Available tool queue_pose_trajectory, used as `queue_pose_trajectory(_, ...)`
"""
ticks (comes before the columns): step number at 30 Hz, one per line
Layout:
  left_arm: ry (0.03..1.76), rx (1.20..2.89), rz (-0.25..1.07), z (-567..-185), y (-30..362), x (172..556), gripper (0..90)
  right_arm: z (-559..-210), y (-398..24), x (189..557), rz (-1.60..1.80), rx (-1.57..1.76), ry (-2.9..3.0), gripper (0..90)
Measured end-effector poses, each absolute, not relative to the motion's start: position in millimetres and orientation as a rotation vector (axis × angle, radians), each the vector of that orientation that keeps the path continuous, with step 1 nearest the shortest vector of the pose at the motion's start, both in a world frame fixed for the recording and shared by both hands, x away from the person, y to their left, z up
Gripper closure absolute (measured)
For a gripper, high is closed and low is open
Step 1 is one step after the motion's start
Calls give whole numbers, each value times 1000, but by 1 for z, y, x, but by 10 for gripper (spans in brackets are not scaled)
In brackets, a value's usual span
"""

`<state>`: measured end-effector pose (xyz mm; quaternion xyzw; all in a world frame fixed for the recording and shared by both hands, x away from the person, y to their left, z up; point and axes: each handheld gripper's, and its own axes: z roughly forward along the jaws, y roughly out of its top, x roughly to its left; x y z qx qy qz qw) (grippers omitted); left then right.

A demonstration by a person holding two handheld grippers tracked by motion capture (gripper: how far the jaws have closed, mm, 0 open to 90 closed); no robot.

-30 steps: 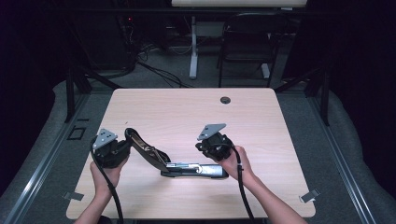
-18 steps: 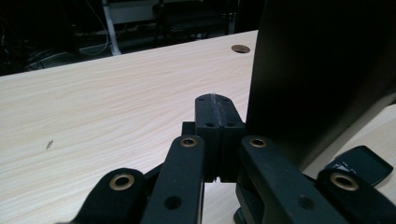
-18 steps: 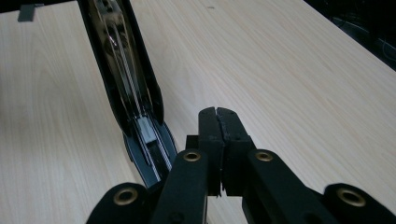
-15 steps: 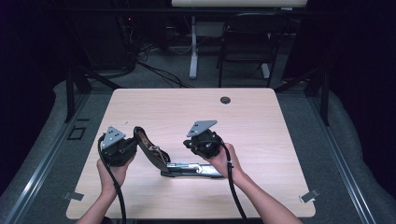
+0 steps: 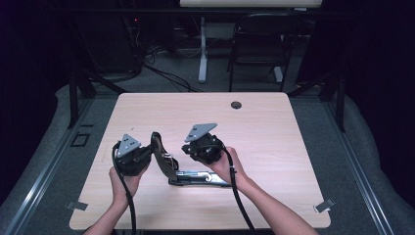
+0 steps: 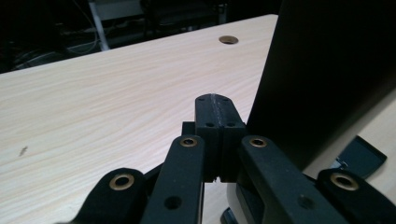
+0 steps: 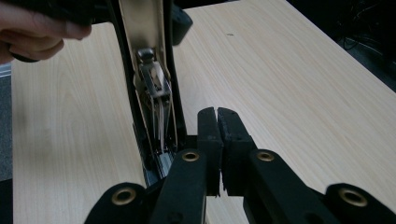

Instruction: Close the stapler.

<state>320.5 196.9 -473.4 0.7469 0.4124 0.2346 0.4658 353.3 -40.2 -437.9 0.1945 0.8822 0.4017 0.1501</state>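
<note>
A black stapler lies opened on the wooden table (image 5: 274,122). Its base (image 5: 200,177) is flat and its top arm (image 5: 159,154) stands raised. My left gripper (image 5: 147,155) is shut and empty, its tips close beside the outer face of the raised arm (image 6: 327,70). In the left gripper view the jaw tips (image 6: 215,100) meet with nothing between them. My right gripper (image 5: 188,149) is on the other side of the arm, above the base, also shut and empty (image 7: 217,112). The right gripper view looks into the arm's metal staple channel (image 7: 152,79).
A round cable hole (image 5: 236,105) sits near the table's far edge. The person's left hand (image 7: 32,32) appears at the top left of the right gripper view. A chair (image 5: 257,44) and desk legs stand beyond the table on dark floor.
Both grippers have drawn in toward the stapler's raised arm, the left moving right, the right moving left and slightly up. The arm now stands steeper than before.
</note>
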Motion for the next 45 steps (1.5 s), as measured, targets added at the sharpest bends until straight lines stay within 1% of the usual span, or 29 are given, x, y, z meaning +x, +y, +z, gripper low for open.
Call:
queue_pose_trajectory(6, 974, 1897, 539, -478, 189, 321, 891, -428, -24, 351, 1185, 511, 2521, 893)
queue_pose_trajectory(10, 952, 1936, 523, -482, 186, 320, 895, -423, -24, 346, 1222, 504, 2502, 896)
queue_pose_trajectory(14, 936, 1966, 490, -484, 182, 320, 890, -418, -35, 342, 1258, 525, 2474, 896)
queue_pose_trajectory(20, 895, 2013, 477, -486, 175, 320, 880, -422, -55, 343, 1290, 579, 2473, 891)
queue_pose_trajectory(27, 887, 2035, 463, -487, 175, 321, 821, -428, -73, 342, 1307, 613, 2476, 891)
queue_pose_trajectory(30, 893, 2040, 455, -487, 176, 322, 780, -431, -81, 342, 1308, 630, 2481, 889)
queue_pose_trajectory(33, 904, 2056, 431, -489, 178, 325, 720, -435, -89, 342, 1334, 676, 2487, 884)
queue_pose_trajectory(36, 920, 2069, 406, -490, 179, 327, 655, -440, -98, 343, 1323, 709, 2489, 884)
queue_pose_trajectory(38, 936, 2083, 402, -491, 179, 329, 594, -443, -103, 342, 1312, 727, 2479, 886)
queue_pose_trajectory(40, 949, 2078, 402, -492, 180, 330, 559, -446, -109, 342, 1319, 749, 2479, 888)
queue_pose_trajectory(42, 968, 2092, 390, -492, 181, 331, 497, -448, -113, 342, 1326, 764, 2478, 888)
queue_pose_trajectory(45, 984, 2103, 380, -493, 183, 333, 448, -451, -117, 342, 1311, 770, 2479, 890)
